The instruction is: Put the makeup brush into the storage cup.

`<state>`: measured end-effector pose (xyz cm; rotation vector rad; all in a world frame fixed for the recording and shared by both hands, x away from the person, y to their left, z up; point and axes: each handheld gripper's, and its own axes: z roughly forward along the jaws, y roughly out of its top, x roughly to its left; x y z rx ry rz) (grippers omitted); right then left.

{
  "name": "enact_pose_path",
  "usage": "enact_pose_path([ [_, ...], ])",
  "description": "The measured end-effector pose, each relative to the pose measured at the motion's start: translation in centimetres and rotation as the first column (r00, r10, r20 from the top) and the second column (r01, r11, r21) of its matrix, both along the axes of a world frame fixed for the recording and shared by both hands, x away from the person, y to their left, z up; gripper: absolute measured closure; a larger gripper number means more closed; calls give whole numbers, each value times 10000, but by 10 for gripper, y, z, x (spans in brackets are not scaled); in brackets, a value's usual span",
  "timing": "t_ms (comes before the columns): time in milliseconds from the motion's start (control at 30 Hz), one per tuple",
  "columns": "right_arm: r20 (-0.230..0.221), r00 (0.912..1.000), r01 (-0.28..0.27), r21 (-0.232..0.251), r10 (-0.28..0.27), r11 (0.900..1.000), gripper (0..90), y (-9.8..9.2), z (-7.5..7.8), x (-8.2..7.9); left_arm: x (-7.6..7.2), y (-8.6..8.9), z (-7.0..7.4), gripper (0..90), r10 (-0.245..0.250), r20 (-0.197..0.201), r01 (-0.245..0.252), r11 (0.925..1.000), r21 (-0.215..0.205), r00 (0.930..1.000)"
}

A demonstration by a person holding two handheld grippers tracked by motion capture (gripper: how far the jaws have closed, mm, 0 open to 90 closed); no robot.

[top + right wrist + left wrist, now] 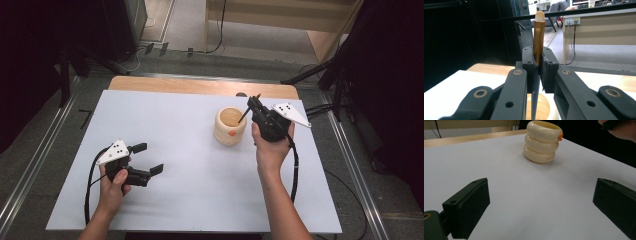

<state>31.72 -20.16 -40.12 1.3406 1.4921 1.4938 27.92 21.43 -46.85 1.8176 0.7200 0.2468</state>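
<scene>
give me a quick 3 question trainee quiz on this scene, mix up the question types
1. True or false: the right tool is shut on a pen.
2. Multiple choice: the cream holder looks like A) a flat plate, B) three stacked rings, C) a square box.
3. Fill in: the left tool hovers over the white table with its jaws ____.

Key
1. True: the jaws clamp the pen, its gold end up, its dark shaft running down toward the holder's mouth.
2. B, with a small orange knob near the rim.
3. Open, nothing between them.
</scene>
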Motion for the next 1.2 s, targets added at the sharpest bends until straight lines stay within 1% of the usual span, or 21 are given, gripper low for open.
enact_pose_path([
  [100,-103,9999,21,17,-21,10000,844,1,-4,4,0,0,0,17,6,10,-6,10000,14,10000],
  [300,-266,9996,-44,-190,38,9998,843,5,-12,12,0,0,0,17,4,-2,-4,10000,-8,10000],
  [633,-848,9964,-101,-605,50,9981,844,10,-29,25,0,2,0,18,97,48,-97,10000,-11,9999],
  [667,-898,9959,-109,-626,53,9980,843,11,-31,26,0,2,0,18,123,63,-123,9999,-84,9999],
  [800,-1081,9941,-192,-827,101,9964,843,14,-36,29,0,3,0,18,148,76,-148,9999,-66,9999],
  [900,-1129,9936,-165,-739,81,9971,843,16,-41,30,0,3,0,18,159,65,-159,9999,-67,9999],
  [1067,-1476,9890,-204,-942,63,9953,843,17,-50,31,0,3,0,18,116,71,-115,9999,-73,9999],
  [1200,-1583,9874,-209,-1105,32,9937,843,17,-54,31,0,2,0,18,96,56,-96,10000,-12,9999],
])
